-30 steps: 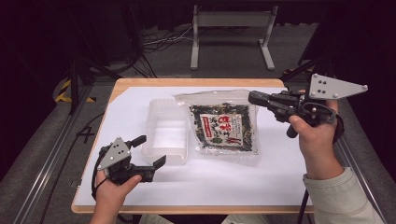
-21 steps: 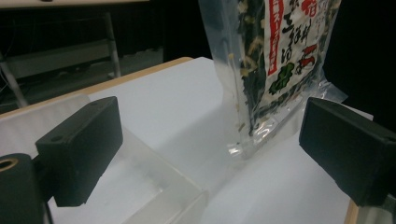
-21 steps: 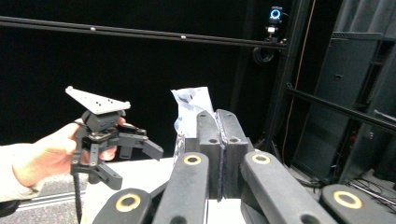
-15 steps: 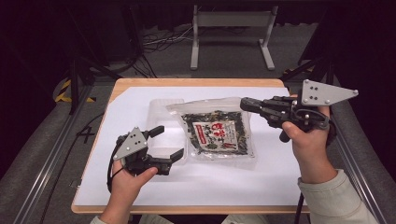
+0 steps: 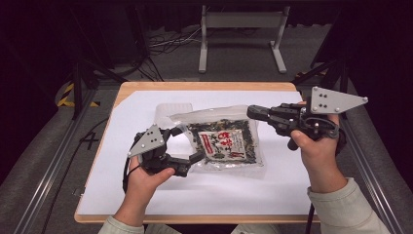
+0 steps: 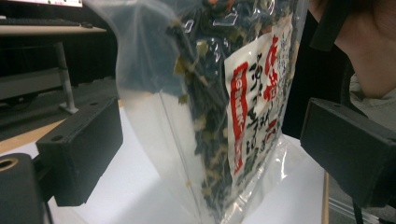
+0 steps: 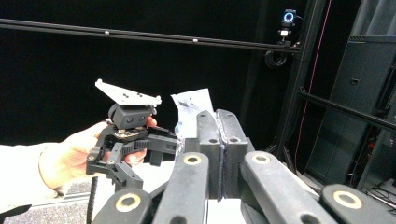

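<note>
High view: a clear bag of dried seaweed (image 5: 224,144) with a red-and-white label is being held up at a tilt over the white sheet (image 5: 146,195) that covers the wooden table (image 5: 195,86), near its middle. The bag's top right edge is being pinched by the right gripper (image 5: 253,111), which is being carried in the right hand (image 5: 316,151) at the right side of the table; in the right gripper view the two black jaws are being pressed together, with a strip of clear plastic sticking up just behind them. The left gripper (image 5: 190,144) is being held by the left hand (image 5: 146,178) at the bag's left edge, with its jaws spread wide. In the left gripper view the bag (image 6: 224,102) is being shown hanging between the two open pads (image 6: 79,149), touching neither of them, with its lower corner close to the sheet. A clear plastic tray (image 5: 165,109) is lying on the sheet just beyond the bag, to the far left, and is partly being covered by it.
</note>
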`<action>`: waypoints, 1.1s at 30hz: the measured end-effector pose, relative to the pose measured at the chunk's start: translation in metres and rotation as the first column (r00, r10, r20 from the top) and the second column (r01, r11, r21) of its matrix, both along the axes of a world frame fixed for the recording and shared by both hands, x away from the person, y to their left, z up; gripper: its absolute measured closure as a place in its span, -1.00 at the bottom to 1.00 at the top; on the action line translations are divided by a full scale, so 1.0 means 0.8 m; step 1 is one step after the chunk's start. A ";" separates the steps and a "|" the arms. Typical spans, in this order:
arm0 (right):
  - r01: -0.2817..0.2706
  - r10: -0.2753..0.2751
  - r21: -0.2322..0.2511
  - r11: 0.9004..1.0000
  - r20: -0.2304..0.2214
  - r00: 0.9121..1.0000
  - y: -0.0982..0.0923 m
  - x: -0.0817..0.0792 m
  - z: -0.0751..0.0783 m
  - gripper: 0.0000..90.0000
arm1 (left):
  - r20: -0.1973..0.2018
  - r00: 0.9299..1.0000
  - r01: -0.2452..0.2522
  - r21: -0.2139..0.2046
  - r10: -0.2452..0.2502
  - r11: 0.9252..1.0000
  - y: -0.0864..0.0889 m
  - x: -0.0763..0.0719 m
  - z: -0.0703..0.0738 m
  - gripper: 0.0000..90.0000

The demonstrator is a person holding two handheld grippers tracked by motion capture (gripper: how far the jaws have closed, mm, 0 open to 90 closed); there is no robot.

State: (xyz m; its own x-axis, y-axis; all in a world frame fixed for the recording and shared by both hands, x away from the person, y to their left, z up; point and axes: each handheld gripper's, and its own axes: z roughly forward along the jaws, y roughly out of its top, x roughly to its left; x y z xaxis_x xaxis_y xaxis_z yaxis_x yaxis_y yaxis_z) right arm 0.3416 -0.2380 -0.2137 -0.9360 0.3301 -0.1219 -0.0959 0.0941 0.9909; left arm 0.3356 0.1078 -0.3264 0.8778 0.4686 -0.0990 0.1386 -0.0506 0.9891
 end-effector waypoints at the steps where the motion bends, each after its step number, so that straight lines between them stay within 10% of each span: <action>1: -0.002 0.002 0.001 1.000 0.000 1.000 0.000 0.000 -0.001 1.00 | -0.002 1.000 0.004 -0.005 -0.004 1.000 -0.001 0.001 0.000 -0.85; 33: -0.037 0.039 0.066 0.997 -0.028 0.999 0.005 0.007 -0.022 1.00 | 0.031 0.991 0.133 -0.130 -0.130 0.982 -0.011 0.019 -0.021 0.00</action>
State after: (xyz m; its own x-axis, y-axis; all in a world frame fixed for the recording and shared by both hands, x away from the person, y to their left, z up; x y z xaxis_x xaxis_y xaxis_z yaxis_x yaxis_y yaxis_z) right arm 0.3474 -0.2340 -0.2309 -0.9508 0.3010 -0.0736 -0.0691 0.0256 0.9973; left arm 0.3506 0.0988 -0.3431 0.9336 0.3330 -0.1324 0.1177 0.0642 0.9910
